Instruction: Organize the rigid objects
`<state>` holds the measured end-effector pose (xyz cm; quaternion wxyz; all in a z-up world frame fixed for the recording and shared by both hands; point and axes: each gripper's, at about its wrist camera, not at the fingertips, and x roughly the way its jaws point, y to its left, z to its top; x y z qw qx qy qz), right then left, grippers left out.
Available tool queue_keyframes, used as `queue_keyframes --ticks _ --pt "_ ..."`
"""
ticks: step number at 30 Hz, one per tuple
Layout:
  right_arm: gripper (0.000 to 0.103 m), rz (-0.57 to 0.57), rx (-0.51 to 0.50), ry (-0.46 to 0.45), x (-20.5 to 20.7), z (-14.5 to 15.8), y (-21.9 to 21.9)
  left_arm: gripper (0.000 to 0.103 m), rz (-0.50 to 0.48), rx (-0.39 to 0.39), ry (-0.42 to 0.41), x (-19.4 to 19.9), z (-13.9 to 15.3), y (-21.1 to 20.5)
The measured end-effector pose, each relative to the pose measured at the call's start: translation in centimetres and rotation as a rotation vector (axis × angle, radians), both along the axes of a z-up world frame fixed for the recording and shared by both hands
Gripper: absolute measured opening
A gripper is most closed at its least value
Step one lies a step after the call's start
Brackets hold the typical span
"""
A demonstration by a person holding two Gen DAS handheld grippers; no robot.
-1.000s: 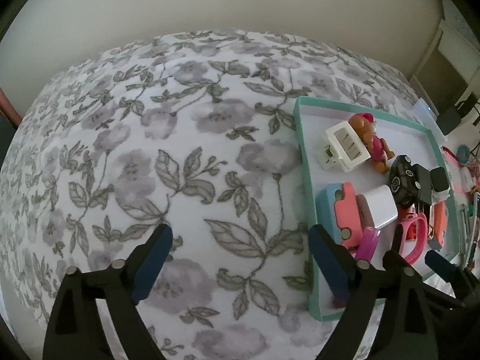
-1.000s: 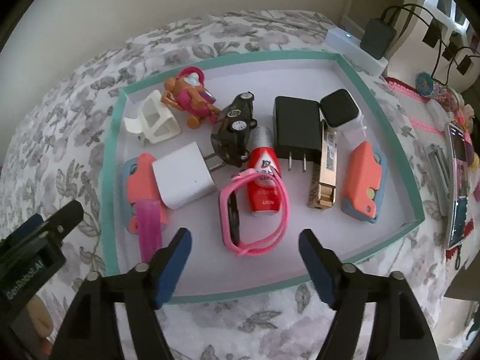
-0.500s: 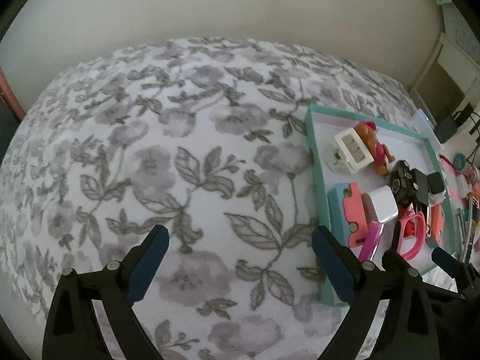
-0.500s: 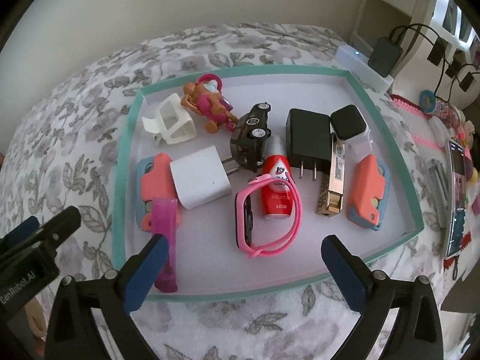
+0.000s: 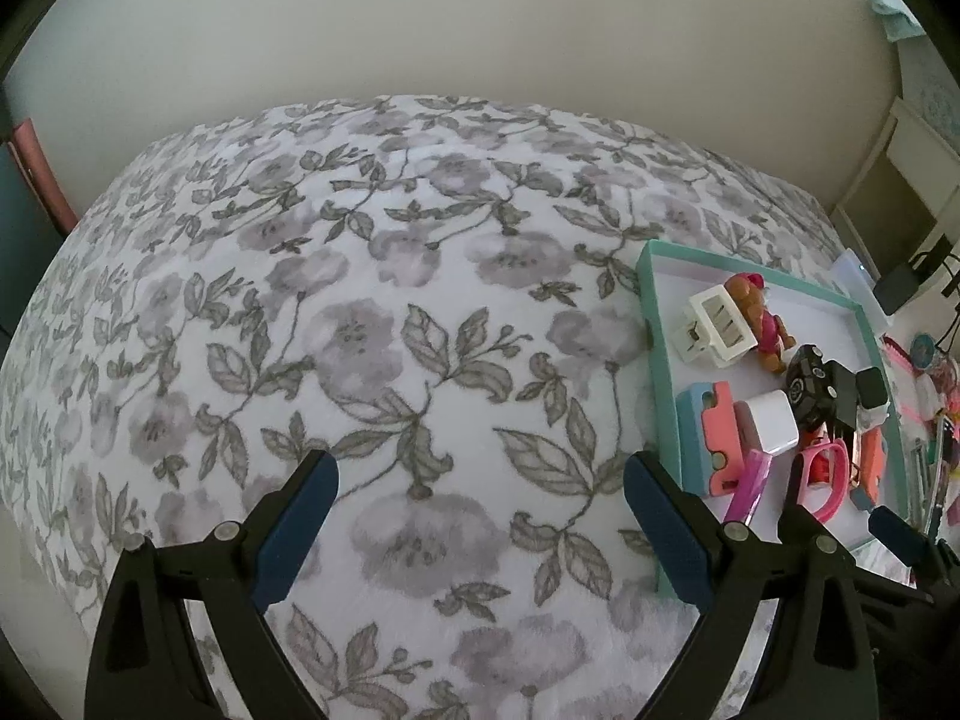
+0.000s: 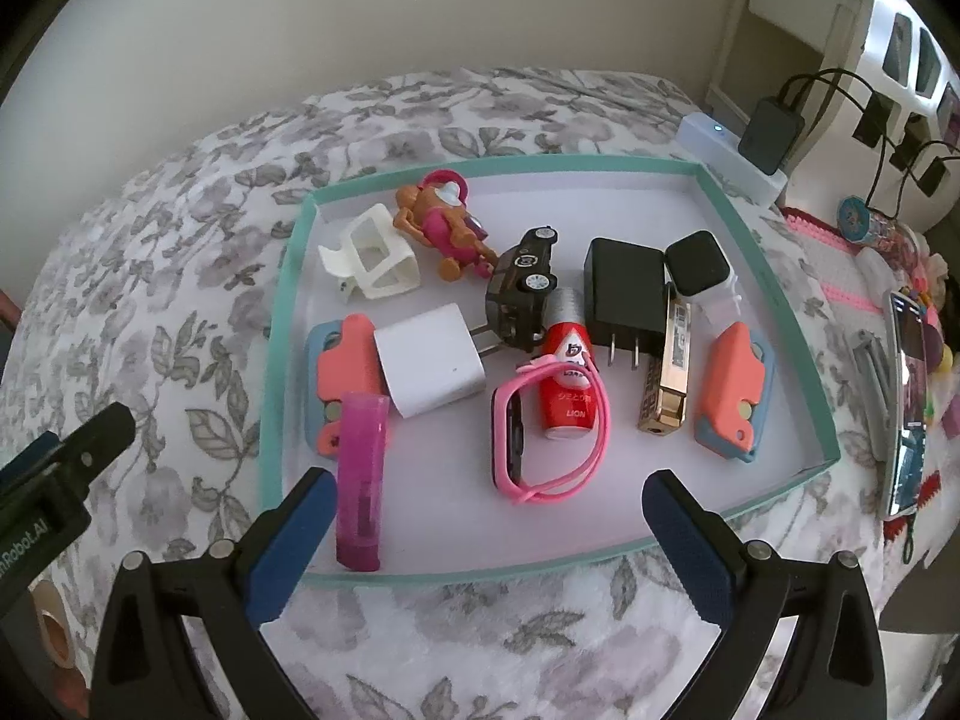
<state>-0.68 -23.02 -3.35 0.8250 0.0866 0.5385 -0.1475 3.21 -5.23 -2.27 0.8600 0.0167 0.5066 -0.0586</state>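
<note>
Floral bedspread (image 5: 384, 360), teal-rimmed tray (image 6: 288, 276) on it holding white charger (image 6: 429, 369), pink watch (image 6: 540, 426), toy car (image 6: 522, 285). Left gripper (image 5: 480, 516) spread wide over bare fabric. Right gripper (image 6: 486, 546) spread wide at tray's near edge, nothing held.

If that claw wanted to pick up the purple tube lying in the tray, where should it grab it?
Probably around the middle of the purple tube, coming down from above with one finger on each long side. It lies flat on the tray floor, pointing almost straight away from the right claw, which is open. Its far end touches the coral clip, so the nearer half is freer.
</note>
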Motion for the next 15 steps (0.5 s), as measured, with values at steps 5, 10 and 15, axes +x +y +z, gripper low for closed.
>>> queue_keyframes --ticks 5,10,15 --pt "0.103 -0.005 0.006 -0.013 -0.2 0.3 0.0 0.096 -0.018 0.01 -0.027 -0.5 0.5 -0.2" --pt "0.103 -0.003 0.003 -0.027 -0.3 0.7 0.1 0.096 -0.014 0.031 -0.03 -0.7 0.6 -0.2" --pt "0.103 -0.001 -0.01 -0.051 -0.6 1.4 0.3 0.096 0.015 0.043 -0.022 -0.7 0.6 0.2"
